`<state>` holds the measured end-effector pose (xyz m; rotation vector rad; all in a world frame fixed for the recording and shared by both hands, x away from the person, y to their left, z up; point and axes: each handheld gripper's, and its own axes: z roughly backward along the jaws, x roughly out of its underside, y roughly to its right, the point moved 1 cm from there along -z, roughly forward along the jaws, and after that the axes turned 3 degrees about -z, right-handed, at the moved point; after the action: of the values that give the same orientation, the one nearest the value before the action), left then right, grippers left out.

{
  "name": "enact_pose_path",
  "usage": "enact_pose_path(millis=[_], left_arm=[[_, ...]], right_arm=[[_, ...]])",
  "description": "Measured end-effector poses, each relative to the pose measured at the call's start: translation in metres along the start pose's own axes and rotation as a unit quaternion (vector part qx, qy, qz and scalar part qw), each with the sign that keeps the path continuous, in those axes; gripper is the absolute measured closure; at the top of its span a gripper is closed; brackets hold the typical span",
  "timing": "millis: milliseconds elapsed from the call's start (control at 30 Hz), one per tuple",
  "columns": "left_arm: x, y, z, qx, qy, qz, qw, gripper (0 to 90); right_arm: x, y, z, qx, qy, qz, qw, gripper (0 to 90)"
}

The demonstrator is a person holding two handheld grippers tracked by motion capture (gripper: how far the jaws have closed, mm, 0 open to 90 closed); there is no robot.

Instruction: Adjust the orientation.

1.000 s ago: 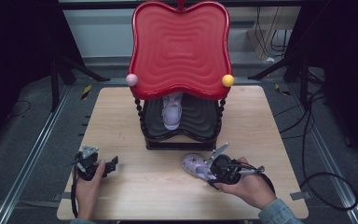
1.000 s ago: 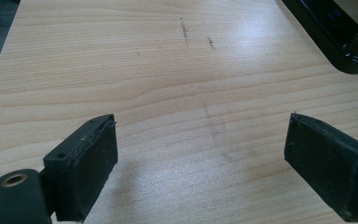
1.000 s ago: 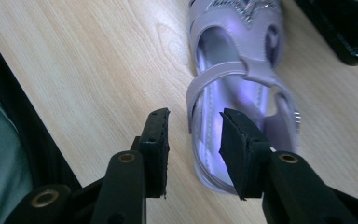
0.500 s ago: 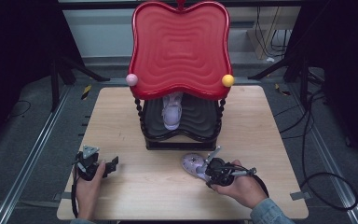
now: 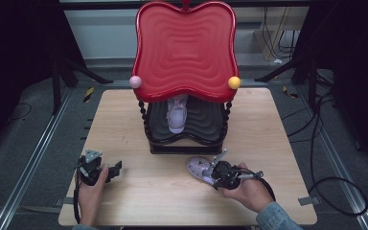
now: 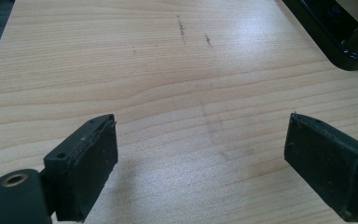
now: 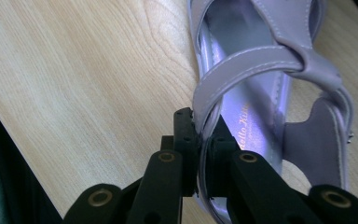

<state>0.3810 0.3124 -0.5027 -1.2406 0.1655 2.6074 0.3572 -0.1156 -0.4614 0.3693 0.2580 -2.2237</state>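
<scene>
Right gripper point(image 5: 214, 168), near the front edge of the bench point(image 5: 278, 143), pinching the side strap of a lilac sandal point(image 5: 199, 167), jaws pressed together on it. Lying just before the black base of the red shoe rack point(image 5: 186, 48), long axis running diagonally, from the gripper toward the rack's front left corner. Which end is the toe: hard to tell, partly covered by the gripper. Second pale shoe point(image 5: 177, 114) standing on the rack's lower shelf, top hidden under the red shelf. Left gripper point(image 5: 104, 170), close to the front left corner, jaws spread wide over bare wood.
</scene>
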Motion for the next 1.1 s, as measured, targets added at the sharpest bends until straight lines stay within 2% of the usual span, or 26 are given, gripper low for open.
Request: enact_pose_path(millis=[100, 233, 367, 467, 600, 700, 1100], left_arm=[[0.000, 0.000, 0.000, -0.001, 0.001, 0.001, 1.0000, 9.1], [0.000, -0.001, 0.000, -0.001, 0.001, 0.000, 1.0000, 9.1], [0.000, 0.000, 0.000, 0.000, 0.002, 0.000, 1.0000, 9.0], [0.000, 0.001, -0.001, 0.002, 0.000, -0.003, 1.0000, 8.6], [0.000, 0.002, -0.002, 0.004, -0.005, -0.008, 0.9999, 8.4], [0.001, 0.002, -0.003, 0.004, -0.006, -0.010, 0.9999, 7.9], [0.002, 0.005, -0.007, 0.006, -0.016, -0.013, 0.9998, 4.9]], right_arm=[[0.002, 0.003, 0.004, -0.007, 0.018, -0.006, 0.9998, 86.5], [0.005, 0.006, 0.014, -0.036, 0.057, -0.021, 0.9975, 86.5], [0.010, 0.007, 0.025, -0.060, 0.101, -0.035, 0.9925, 86.5], [0.013, 0.005, 0.035, -0.074, 0.137, -0.040, 0.9870, 86.5], [0.013, 0.001, 0.044, -0.076, 0.164, -0.038, 0.9827, 86.5], [0.012, 0.000, 0.052, -0.081, 0.186, -0.042, 0.9782, 86.5], [0.001, -0.001, 0.075, -0.086, 0.246, -0.050, 0.9641, 86.4]])
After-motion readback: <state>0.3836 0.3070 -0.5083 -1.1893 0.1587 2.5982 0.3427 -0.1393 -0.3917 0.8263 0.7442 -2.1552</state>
